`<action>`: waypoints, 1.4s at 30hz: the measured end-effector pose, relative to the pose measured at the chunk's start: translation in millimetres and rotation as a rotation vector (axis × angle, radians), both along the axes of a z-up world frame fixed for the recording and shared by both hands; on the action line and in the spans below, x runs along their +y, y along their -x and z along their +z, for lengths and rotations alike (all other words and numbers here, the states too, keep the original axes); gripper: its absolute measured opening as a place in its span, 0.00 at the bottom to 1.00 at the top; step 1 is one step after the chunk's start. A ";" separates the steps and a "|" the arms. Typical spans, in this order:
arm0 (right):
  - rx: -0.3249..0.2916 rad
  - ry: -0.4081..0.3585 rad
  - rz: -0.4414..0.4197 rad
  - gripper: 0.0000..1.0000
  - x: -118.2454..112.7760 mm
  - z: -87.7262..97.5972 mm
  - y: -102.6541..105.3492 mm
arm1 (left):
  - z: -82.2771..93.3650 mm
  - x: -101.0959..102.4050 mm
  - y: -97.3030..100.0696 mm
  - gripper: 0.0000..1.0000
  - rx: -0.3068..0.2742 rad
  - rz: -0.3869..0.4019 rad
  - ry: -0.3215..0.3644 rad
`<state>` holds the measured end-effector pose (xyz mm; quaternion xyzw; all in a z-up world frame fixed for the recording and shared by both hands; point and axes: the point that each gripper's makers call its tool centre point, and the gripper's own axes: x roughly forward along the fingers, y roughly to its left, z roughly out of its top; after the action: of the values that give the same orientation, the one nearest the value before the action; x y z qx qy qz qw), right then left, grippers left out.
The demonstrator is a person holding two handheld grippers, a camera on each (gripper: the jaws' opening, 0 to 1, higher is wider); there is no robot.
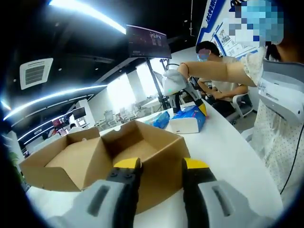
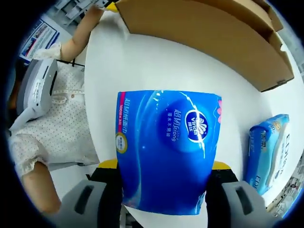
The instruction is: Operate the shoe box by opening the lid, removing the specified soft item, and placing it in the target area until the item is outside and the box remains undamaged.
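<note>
In the left gripper view, the left gripper (image 1: 161, 172) stands with its two yellow-tipped jaws parted and nothing between them. Through the gap shows the near wall of the open cardboard shoe box (image 1: 142, 156), which lies just ahead of the tips; whether the tips touch the cardboard is hard to judge from this angle. The box's lid (image 1: 61, 159) is folded back, ahead and to the left of the jaws, and the inside that shows looks bare. The box rests on a white table (image 1: 223, 152).

Farther ahead, beyond the box and a little right of the jaw line, the right gripper (image 1: 203, 108) reaches in from the right in a person's hand (image 1: 172, 81). Its yellow tip sits at the blue tissue pack (image 1: 190, 118), which is down at the tabletop, outside the box.

In the right gripper view, the right gripper (image 2: 164, 183) is clamped on that blue tissue pack (image 2: 166, 147): the yellow jaw tips press its left and right sides, and the soft pack spans the whole gap between them. The cardboard box (image 2: 209, 33) stands beyond the pack, apart from it. A second, paler blue packet (image 2: 268, 149) lies on the table (image 2: 123, 66) to the right of the jaws, apart from the held pack. The person's dotted clothing (image 2: 57, 123) is at the left.
</note>
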<state>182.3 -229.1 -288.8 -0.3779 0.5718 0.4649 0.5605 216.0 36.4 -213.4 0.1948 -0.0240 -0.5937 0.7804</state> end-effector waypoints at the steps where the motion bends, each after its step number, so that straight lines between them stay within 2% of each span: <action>1: 0.001 -0.003 0.016 0.71 -1.3 0.0 -0.2 | 0.0 -0.1 0.0 0.35 0.000 0.000 0.000; 4: 0.007 -0.026 0.053 0.72 -5.3 -0.3 -0.5 | 0.0 -0.2 -0.2 0.35 0.000 0.000 0.000; 11: 0.004 -0.033 0.078 0.72 -21.1 -0.5 -5.9 | -0.1 -0.4 -0.4 0.35 -0.001 0.001 -0.001; 20: -0.021 0.026 0.149 0.73 -46.5 -2.0 -20.1 | -0.1 -0.1 -0.5 0.35 -0.002 0.001 -0.001; 26: -0.037 0.030 0.170 0.74 -49.9 -2.1 -25.3 | -0.2 0.2 -0.7 0.35 -0.002 0.001 0.000; 32: -0.055 0.068 0.152 0.78 -50.9 -5.7 -25.5 | -0.2 0.2 -0.8 0.35 -0.002 0.000 0.000; 37: -0.109 0.078 0.177 0.79 -52.8 -1.6 -30.2 | -0.3 0.1 -0.7 0.35 -0.002 0.000 0.001; 42: -0.180 0.074 0.186 0.75 -56.7 7.7 -33.8 | -0.5 0.0 -0.3 0.35 -0.002 0.000 0.000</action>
<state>216.1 -285.8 -281.1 -0.4899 0.4985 0.4577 0.5496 216.2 36.5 -213.9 0.1953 -0.0251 -0.5936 0.7803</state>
